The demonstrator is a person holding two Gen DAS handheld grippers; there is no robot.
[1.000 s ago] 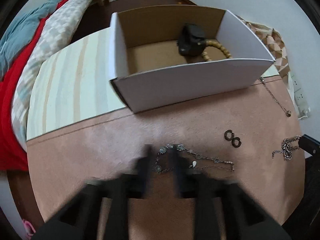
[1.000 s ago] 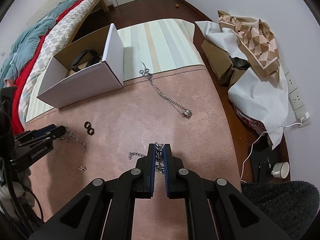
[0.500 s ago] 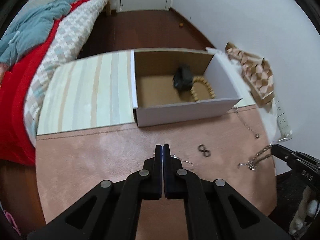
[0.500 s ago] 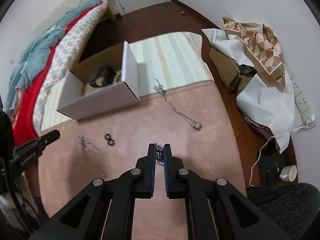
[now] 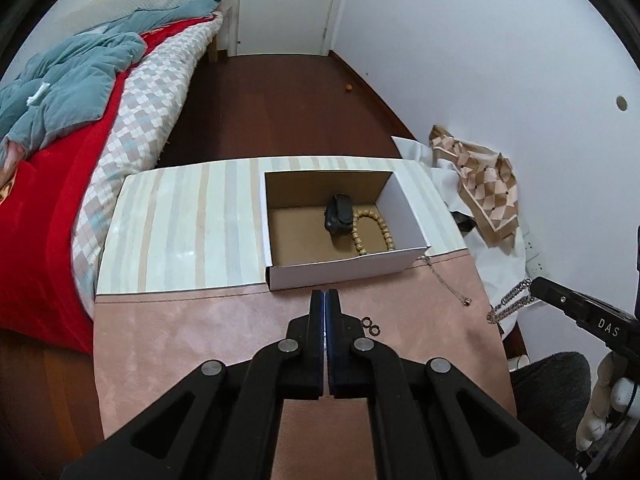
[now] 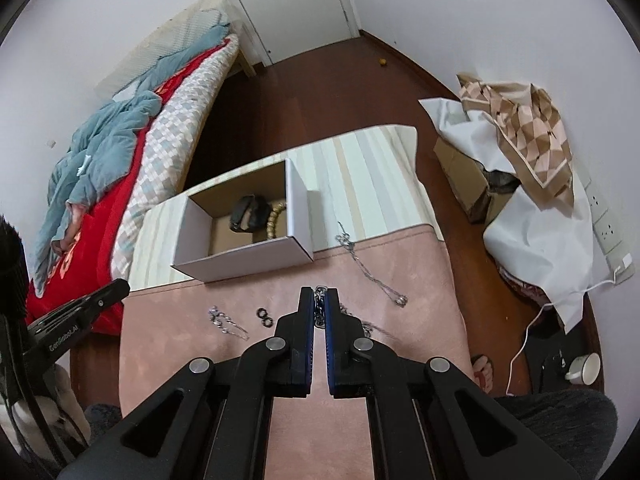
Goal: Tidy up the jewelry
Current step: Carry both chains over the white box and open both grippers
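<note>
An open white cardboard box [image 5: 340, 270] [image 6: 244, 258] stands on the table; a black watch [image 5: 339, 220] and a wooden bead bracelet [image 5: 374, 232] lie in it. My left gripper [image 5: 325, 294] is shut and held high above the pink mat; nothing shows between its fingers. My right gripper [image 6: 319, 293] is shut on a thick silver chain [image 6: 319, 304], which hangs from its tips in the left wrist view [image 5: 510, 304]. On the mat lie a thin silver necklace [image 6: 224, 322], two small dark rings [image 6: 264, 316] [image 5: 370, 323] and a long pendant chain [image 6: 368, 272] [image 5: 446, 286].
The pink mat [image 5: 180, 340] covers the near table; a striped cloth [image 5: 180, 224] covers the far part. A bed with red and blue bedding [image 5: 60, 120] is on the left. Cardboard, white sheet and patterned fabric [image 6: 520, 140] are piled on the right.
Both grippers have risen well above the table. The left gripper shut over the thin necklace, then lifted; the necklace lies on the mat. The right gripper carried the thick chain up.
</note>
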